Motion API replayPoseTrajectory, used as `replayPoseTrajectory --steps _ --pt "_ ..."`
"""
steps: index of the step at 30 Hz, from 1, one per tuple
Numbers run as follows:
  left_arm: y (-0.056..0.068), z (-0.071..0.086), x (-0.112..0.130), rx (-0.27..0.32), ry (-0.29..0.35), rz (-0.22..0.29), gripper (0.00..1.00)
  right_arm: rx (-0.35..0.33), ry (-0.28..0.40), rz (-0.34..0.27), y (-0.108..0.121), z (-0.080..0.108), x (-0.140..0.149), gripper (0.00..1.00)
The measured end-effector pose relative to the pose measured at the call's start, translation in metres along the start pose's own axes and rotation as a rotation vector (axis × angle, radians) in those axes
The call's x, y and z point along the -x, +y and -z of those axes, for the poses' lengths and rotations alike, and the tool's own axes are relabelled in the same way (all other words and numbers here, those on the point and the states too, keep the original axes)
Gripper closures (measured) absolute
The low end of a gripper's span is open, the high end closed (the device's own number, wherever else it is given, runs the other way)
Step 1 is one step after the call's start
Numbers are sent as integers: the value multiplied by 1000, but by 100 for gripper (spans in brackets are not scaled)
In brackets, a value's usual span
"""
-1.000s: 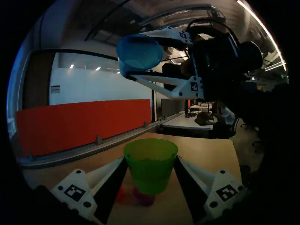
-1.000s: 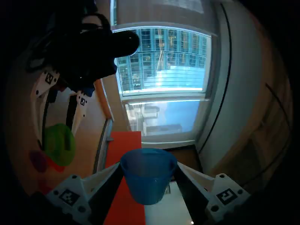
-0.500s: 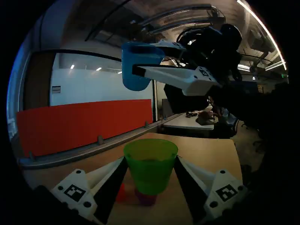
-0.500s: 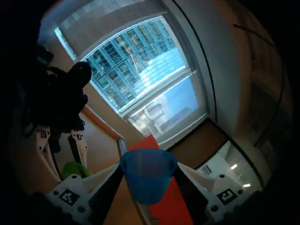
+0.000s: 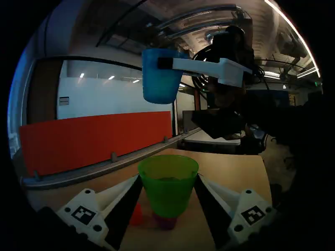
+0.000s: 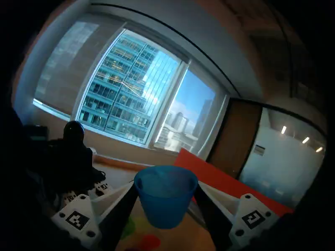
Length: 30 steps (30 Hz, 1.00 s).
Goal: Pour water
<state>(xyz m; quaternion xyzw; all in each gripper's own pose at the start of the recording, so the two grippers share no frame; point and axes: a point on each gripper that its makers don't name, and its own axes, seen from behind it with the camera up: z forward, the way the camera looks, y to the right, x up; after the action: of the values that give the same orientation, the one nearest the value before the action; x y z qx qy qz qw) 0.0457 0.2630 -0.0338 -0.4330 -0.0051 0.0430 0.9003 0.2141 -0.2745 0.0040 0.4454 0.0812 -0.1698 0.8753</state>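
Note:
A translucent green cup [image 5: 168, 186] stands upright between the white fingers of my left gripper [image 5: 168, 180], which is shut on it just above the wooden table [image 5: 234, 171]. High above it, a blue cup [image 5: 160, 81] hangs upright, held by my right gripper [image 5: 167, 65]. In the right gripper view the same blue cup [image 6: 166, 195] sits level in my right gripper [image 6: 166, 188], both fingers pressing its sides. The left gripper [image 6: 86, 191] shows low on the left there, under a dark gloved hand [image 6: 69, 161]. Whether either cup holds water is unclear.
A small red cup [image 5: 136, 215] and a purple cup [image 5: 165, 221] sit on the table under the green cup. An orange divider panel [image 5: 96, 140] with a metal rail runs along the table's far edge. Large windows [image 6: 125, 104] lie beyond.
The right gripper has rolled back from a sideways tilt, bringing the blue cup from mouth-sideways to upright. The green cup and left gripper have stayed put.

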Motion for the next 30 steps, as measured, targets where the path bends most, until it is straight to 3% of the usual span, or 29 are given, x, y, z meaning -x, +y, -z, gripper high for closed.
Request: replayPoseTrajectory --steps 5,12,30 --pt "-1 0 -1 -4 -2 -3 16 -8 2 -136 -3 1 4 9" --pt "-7 1 -3 -18 -5 -5 16 -2 -8 -223 -1 4 14 9" --pt "-27 14 13 -66 -56 -12 16 30 -73 -265 9 27 66 8"
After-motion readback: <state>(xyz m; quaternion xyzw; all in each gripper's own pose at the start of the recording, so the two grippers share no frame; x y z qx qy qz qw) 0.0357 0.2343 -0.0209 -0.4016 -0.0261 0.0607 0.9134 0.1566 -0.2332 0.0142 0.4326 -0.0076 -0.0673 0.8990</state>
